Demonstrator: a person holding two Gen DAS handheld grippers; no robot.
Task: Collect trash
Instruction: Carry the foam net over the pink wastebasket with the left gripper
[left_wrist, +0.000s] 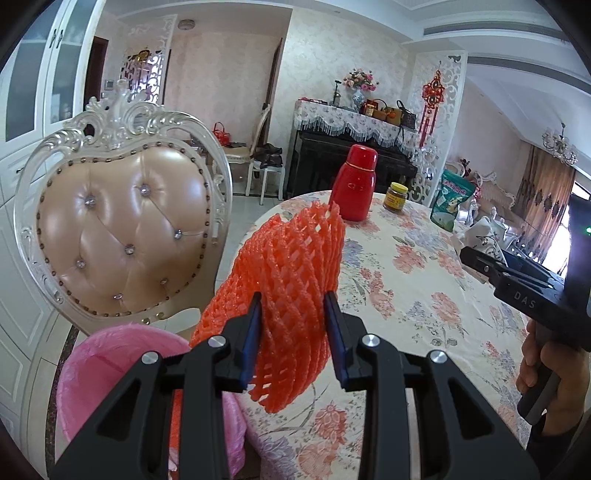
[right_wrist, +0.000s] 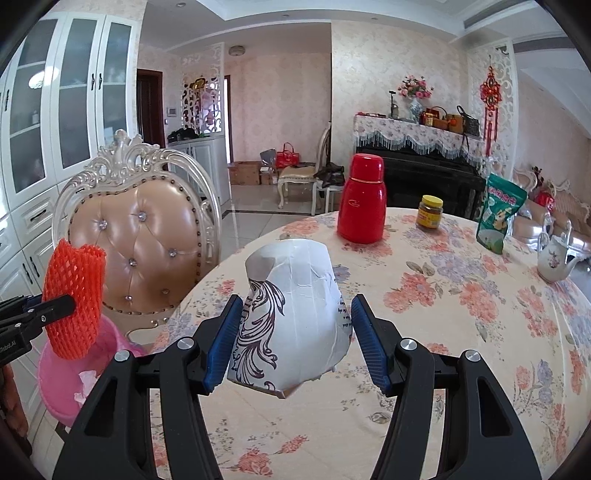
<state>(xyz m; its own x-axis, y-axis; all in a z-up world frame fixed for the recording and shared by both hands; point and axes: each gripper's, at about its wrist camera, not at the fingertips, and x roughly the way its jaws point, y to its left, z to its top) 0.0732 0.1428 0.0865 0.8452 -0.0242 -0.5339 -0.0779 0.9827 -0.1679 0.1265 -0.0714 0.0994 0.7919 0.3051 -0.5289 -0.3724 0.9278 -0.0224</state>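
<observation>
My left gripper (left_wrist: 293, 332) is shut on an orange foam fruit net (left_wrist: 291, 280) and holds it in the air over the table's left edge, above and right of the pink bin (left_wrist: 107, 369). The net also shows in the right wrist view (right_wrist: 74, 299), over the bin (right_wrist: 62, 384). A crushed white paper cup (right_wrist: 295, 325) with dark swirl print sits between my right gripper's (right_wrist: 295, 343) blue pads. The left pad touches it; a small gap shows at the right pad. The right gripper also shows at the right of the left wrist view (left_wrist: 476, 262).
The round table has a floral cloth (right_wrist: 443, 332). On its far side stand a red thermos (right_wrist: 362, 199), a yellow-lidded jar (right_wrist: 429, 213), a green snack bag (right_wrist: 498, 214) and a white teapot (right_wrist: 554, 258). A padded ornate chair (right_wrist: 144, 236) stands left of the table, behind the bin.
</observation>
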